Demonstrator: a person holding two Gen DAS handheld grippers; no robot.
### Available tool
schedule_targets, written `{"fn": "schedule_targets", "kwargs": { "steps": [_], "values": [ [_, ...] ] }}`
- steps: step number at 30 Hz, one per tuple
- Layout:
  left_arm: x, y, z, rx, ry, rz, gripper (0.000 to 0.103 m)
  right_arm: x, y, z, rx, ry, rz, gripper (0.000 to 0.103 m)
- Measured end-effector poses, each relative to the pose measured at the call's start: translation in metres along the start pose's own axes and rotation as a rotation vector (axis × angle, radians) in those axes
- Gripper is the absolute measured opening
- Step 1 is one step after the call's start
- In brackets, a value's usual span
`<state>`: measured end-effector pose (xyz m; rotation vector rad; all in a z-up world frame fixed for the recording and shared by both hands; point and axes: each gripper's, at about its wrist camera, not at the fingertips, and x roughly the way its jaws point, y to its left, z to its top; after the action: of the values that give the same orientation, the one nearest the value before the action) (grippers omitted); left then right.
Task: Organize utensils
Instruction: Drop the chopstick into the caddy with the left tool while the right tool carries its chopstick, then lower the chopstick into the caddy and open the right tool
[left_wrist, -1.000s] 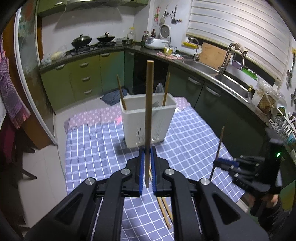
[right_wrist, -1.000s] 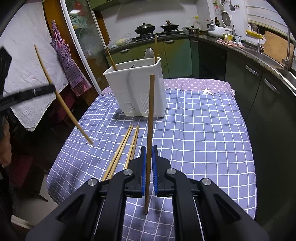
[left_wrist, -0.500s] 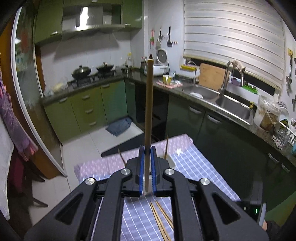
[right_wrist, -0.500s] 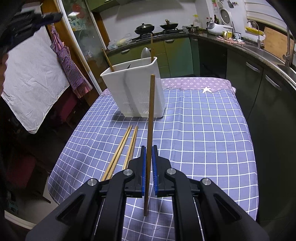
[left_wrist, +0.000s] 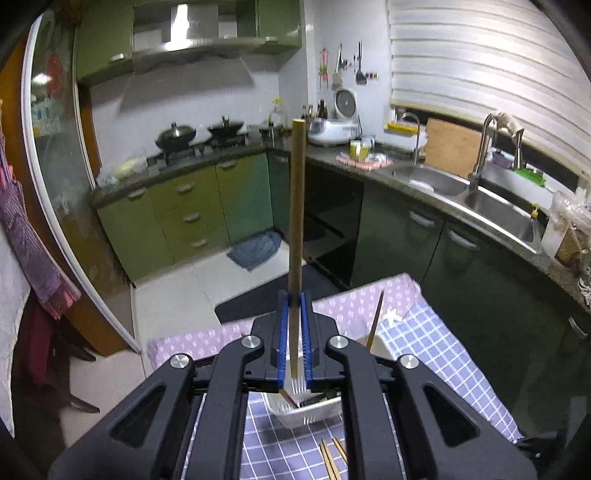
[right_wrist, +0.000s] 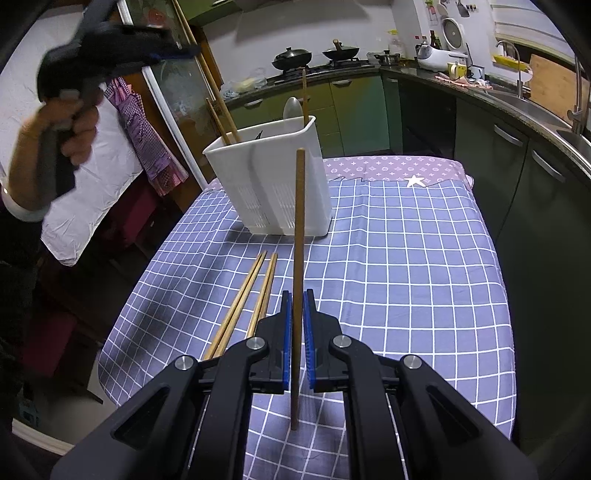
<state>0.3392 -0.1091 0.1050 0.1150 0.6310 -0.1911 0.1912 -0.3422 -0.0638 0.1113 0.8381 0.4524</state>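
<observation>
My left gripper is shut on a wooden chopstick held upright, above the white utensil holder, whose rim shows under its fingers. In the right wrist view the left gripper is high over the holder at the upper left, its chopstick slanting down into the holder's left side. My right gripper is shut on another upright chopstick over the checked cloth, in front of the holder. Loose chopsticks lie on the cloth to its left. The holder has chopsticks and a spoon in it.
The table has a blue checked cloth with a purple patterned strip at the far end. Green kitchen cabinets, a stove with pans and a sink line the walls behind.
My left gripper has risen and moved over the holder, with its chopstick now reaching down into it. My right gripper has kept its chopstick and stayed almost still.
</observation>
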Motion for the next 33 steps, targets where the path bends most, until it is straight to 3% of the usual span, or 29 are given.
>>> {"fn": "schedule_targets", "kwargs": {
  "steps": [11, 20, 23, 28, 33],
  "values": [
    [0.036, 0.000, -0.058, -0.018, 0.167, -0.033, 0.011, -0.021, 0.013, 0.031, -0.032, -0.067, 0.002, 0.007],
    [-0.021, 0.010, -0.069, -0.056, 0.087, -0.052, 0.020, -0.058, 0.025, 0.127, -0.035, -0.226, 0.048, 0.007],
    [-0.042, 0.013, -0.078, -0.061, 0.078, -0.059, 0.028, -0.064, 0.026, 0.164, -0.011, -0.281, 0.070, 0.007],
    [-0.055, 0.011, -0.106, -0.058, 0.126, -0.082, 0.029, -0.045, 0.017, 0.214, 0.047, -0.317, 0.034, 0.007],
    [-0.047, 0.013, -0.136, -0.081, 0.205, -0.111, 0.029, 0.009, 0.013, 0.227, 0.057, -0.215, -0.017, 0.007]
  ]
}}
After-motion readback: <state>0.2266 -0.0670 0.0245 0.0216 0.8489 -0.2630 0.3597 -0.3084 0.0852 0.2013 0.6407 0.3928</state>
